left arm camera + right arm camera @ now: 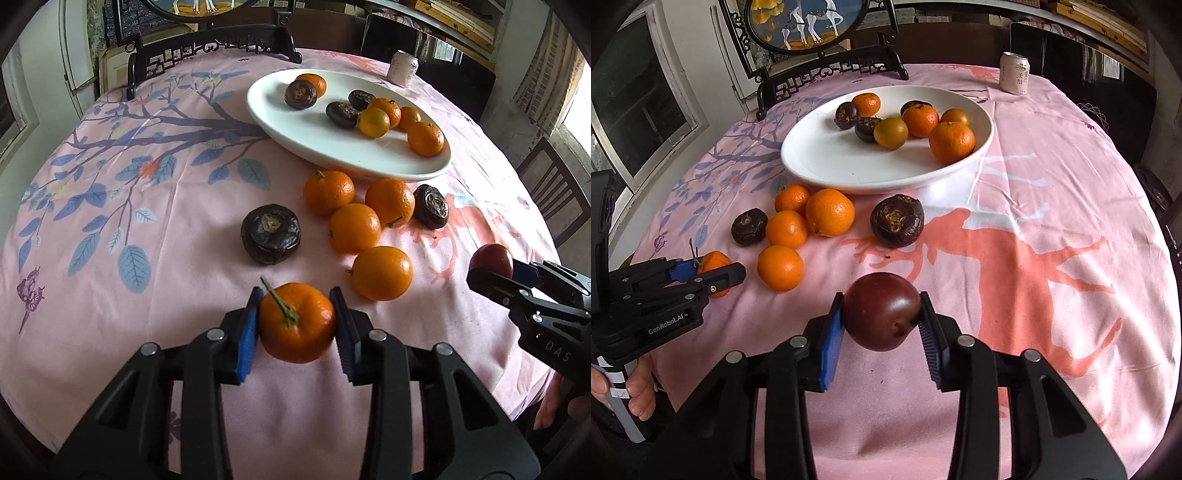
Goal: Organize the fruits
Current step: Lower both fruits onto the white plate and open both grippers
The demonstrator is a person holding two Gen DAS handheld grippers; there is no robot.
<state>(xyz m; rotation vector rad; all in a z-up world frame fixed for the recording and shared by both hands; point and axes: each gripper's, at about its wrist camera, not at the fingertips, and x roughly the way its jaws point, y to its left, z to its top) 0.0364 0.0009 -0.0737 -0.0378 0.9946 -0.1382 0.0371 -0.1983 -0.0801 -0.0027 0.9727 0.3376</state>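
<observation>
My left gripper [295, 314] is shut on an orange tangerine [297, 322] with a green stem, held above the pink cloth near the front edge. My right gripper [882, 314] is shut on a dark red plum [881, 311]; it also shows in the left wrist view [493, 260]. A white oval plate [295, 136] farther back holds several tangerines and three dark water chestnuts. Loose on the cloth in front of the plate lie several tangerines [354, 228] and two dark water chestnuts [270, 233] [431, 206].
A drink can [1015, 72] stands at the far right of the round table. A dark carved stand with a painted screen [809, 26] stands at the far edge. The person's hand [639, 387] holds the left gripper's handle at the left.
</observation>
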